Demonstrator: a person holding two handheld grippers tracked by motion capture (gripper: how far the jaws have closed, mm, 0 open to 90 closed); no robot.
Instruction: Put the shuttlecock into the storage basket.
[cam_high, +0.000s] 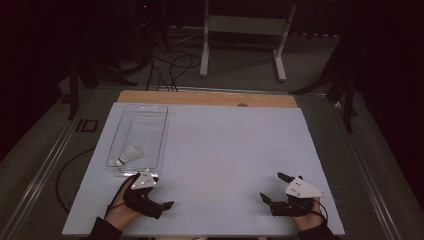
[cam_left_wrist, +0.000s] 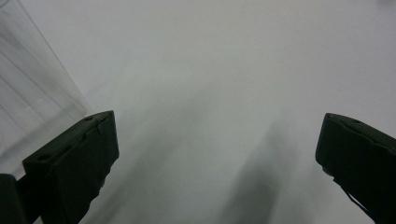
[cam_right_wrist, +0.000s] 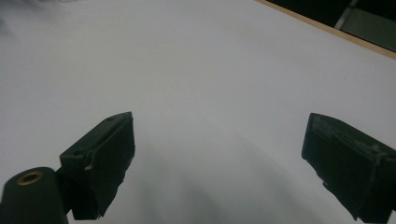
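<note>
A clear plastic tray (cam_high: 148, 107) lies on the left part of the white table top (cam_high: 235, 145). A white shuttlecock (cam_high: 128, 155) rests inside it near its front end. My left gripper (cam_high: 161, 190) sits just in front of the tray's near end, low over the table. Its jaws stand wide apart with nothing between them. In the left gripper view the left gripper (cam_left_wrist: 219, 140) shows the tray wall (cam_left_wrist: 28, 93) beside its left jaw. My right gripper (cam_high: 271, 186) hovers at the front right, also open and empty. The right gripper (cam_right_wrist: 219, 140) looks over bare white surface.
A wooden strip (cam_high: 207, 97) runs along the table's far edge and also shows as a wooden strip (cam_right_wrist: 327, 28) in the right gripper view. Beyond it on the floor stand a white frame (cam_high: 245, 25) and loose cables (cam_high: 170, 70). Dark surroundings flank the table.
</note>
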